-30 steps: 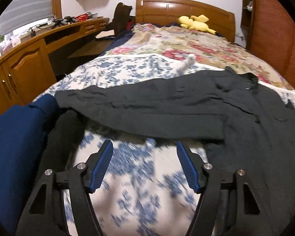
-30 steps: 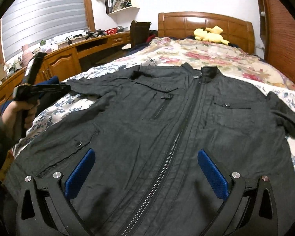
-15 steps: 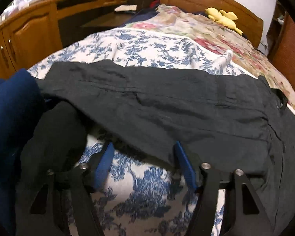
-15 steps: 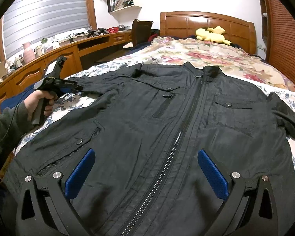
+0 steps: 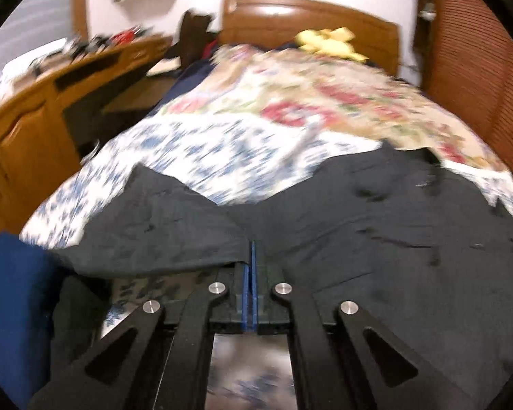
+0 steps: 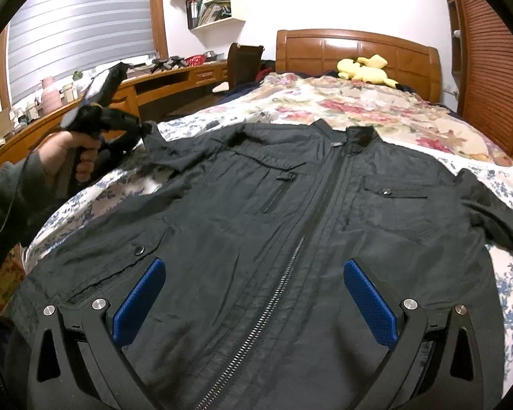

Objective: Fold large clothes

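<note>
In the left wrist view, blurred throughout, the left gripper (image 5: pixel 252 256) had its jaws pressed together on the sleeve (image 5: pixel 160 229) of the one black jacket (image 5: pixel 376 239), the fabric pinched between the two blue pads. The sleeve stretched toward the left edge of the bed (image 5: pixel 222 157), and the jacket body spread to the right. One dark blue garment (image 5: pixel 13 294) lay at the near left corner of the bed. One yellow plush toy (image 5: pixel 328 42) sat by the headboard (image 5: pixel 307 17).

In the right wrist view, the right gripper (image 6: pixel 254 294) hovered over the jacket's lower front with its jaws spread wide, holding nothing; its two blue pads stood either side of the single zipper (image 6: pixel 277 294). The jacket lay flat, front up, across the near half of the bed, collar toward the headboard. Three snap-buttoned pocket flaps and one zipped chest pocket showed. At the left edge of the bed, the person's left hand (image 6: pixel 68 153) held the left gripper, which gripped the sleeve end.
</note>
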The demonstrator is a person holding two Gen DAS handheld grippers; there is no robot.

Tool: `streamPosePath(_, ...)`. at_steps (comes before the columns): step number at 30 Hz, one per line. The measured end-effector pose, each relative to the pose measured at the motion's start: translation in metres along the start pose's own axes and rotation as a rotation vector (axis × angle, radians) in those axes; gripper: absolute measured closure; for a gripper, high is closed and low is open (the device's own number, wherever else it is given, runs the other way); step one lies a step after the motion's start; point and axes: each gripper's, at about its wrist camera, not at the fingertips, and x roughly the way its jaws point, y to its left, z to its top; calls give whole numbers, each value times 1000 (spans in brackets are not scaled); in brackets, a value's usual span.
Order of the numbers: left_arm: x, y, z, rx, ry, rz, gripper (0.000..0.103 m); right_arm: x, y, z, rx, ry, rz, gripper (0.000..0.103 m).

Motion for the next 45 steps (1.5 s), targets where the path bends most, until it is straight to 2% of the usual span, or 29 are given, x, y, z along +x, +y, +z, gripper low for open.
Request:
streamPosePath(3, -32, -41, 2, 89, -28, -72, 102, -5, -2, 2, 11, -22, -10, 0)
streamPosePath(7, -49, -80, -10, 206, -9, -64, 102, -6, -1, 1, 15, -36, -24, 0)
streamPosePath(9, -50, -88, -16, 250, 4, -39, 101, -6, 2, 0, 14, -40, -25, 0)
streamPosePath(11, -51, -88, -18, 254, 18, -46, 99, -6, 5, 0, 11, -45, -25, 0)
streamPosePath(12, -53, -85, -19, 238, 27, -64, 95, -5, 5, 0, 9, -46, -24, 0)
streamPosePath(14, -58, -79, -20, 216, 24, -74, 79, -5, 5, -1, 5, -52, -22, 0)
streamPosePath(15, -63, -77, -20, 211, 12, -77, 65, -6, 5, -1, 4, -54, -22, 0)
streamPosePath(16, -68, -75, -21, 206, -1, -79, 58, -4, 5, -2, 3, -53, -21, 0)
streamPosePath(17, -72, -73, -20, 203, -13, -74, 56, -3, 4, -2, 3, -50, -20, 0)
streamPosePath(18, -76, -71, -18, 200, -26, -67, 49, -1, 4, -2, 3, -47, -19, 0)
streamPosePath(19, -81, -68, -17, 192, -44, -66, 37, -1, 4, -3, 2, -45, -19, 0)
streamPosePath(21, -88, -59, -13, 179, -79, -52, 22, 2, 4, -4, -1, -40, -20, 0)
streamPosePath(25, -79, -37, -11, 152, -95, 5, 22, 2, 3, -5, -4, -34, -25, 0)
streamPosePath(39, 34, 42, -57, -29, 103, 135, 22, 8, 4, -4, -15, 3, -30, 0)
streamPosePath(45, 58, 55, -64, -82, 181, 103, 22, 8, 6, -3, -23, 5, -23, 0)
